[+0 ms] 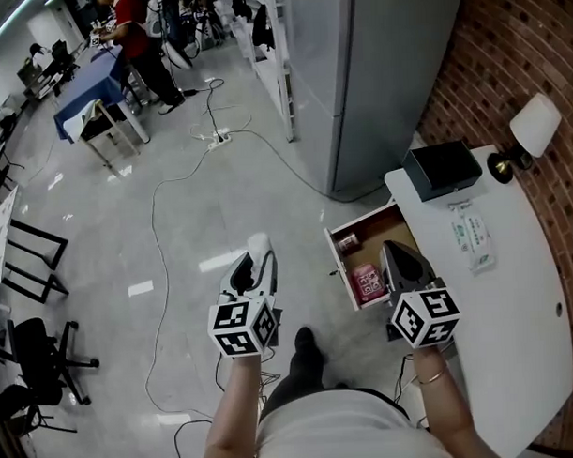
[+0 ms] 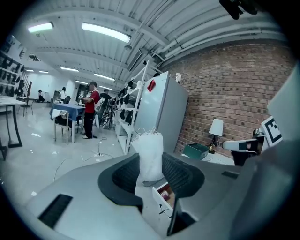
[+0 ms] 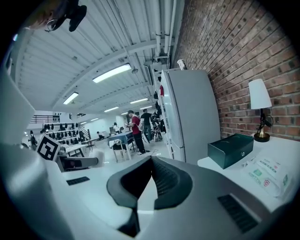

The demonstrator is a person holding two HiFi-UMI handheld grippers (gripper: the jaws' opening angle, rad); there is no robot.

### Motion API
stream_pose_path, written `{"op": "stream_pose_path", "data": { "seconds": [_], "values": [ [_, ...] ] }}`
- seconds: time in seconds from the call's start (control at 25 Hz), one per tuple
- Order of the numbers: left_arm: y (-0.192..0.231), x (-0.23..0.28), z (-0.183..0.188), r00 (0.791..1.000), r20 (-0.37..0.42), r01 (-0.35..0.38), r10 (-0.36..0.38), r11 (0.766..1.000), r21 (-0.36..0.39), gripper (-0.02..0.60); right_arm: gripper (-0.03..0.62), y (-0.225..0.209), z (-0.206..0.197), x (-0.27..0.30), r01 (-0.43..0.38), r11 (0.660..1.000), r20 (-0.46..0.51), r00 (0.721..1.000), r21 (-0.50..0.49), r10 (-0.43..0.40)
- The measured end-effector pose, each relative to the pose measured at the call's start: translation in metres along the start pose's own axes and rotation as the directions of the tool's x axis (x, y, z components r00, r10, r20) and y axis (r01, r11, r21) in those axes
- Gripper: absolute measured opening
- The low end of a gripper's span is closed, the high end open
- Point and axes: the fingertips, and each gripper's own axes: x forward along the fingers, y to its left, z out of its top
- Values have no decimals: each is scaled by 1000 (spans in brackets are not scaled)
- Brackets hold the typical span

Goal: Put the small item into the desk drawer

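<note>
Left gripper view, left hand-held gripper (image 2: 150, 158) gripping white pouch (image 2: 150, 147) lengthwise, top poking past jaws, right hand-held gripper (image 3: 151, 160) closed

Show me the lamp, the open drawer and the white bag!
lamp (image 1: 534, 123): head view, on its white shade.
drawer (image 1: 379, 232): head view, on its bare wooden bottom.
white bag (image 2: 150, 152): left gripper view, on its middle.
</note>
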Motion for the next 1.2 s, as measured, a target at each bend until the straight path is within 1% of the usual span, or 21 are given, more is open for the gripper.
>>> {"op": "stream_pose_path", "data": {
  "seconds": [0.32, 0.68, 0.88, 1.2],
  "values": [
    [32, 62, 22, 998, -21, 61, -61, 998, 3, 169, 9, -15, 14, 53, 88, 996, -1, 996, 21, -88],
    [46, 98, 29, 991, -47, 127, -126, 992, 13, 169, 9, -22, 13, 80, 152, 987, -11, 988, 49, -152],
    [38, 113, 24, 984, -67, 165, -163, 986, 27, 169, 9, -34, 11, 76, 186, 982, -12, 983, 45, -186],
    [-2, 144, 4, 972, -127, 207, -200, 977, 48, 169, 9, -81, 6, 50, 258, 963, -13, 966, 80, -257]
  ]
}}
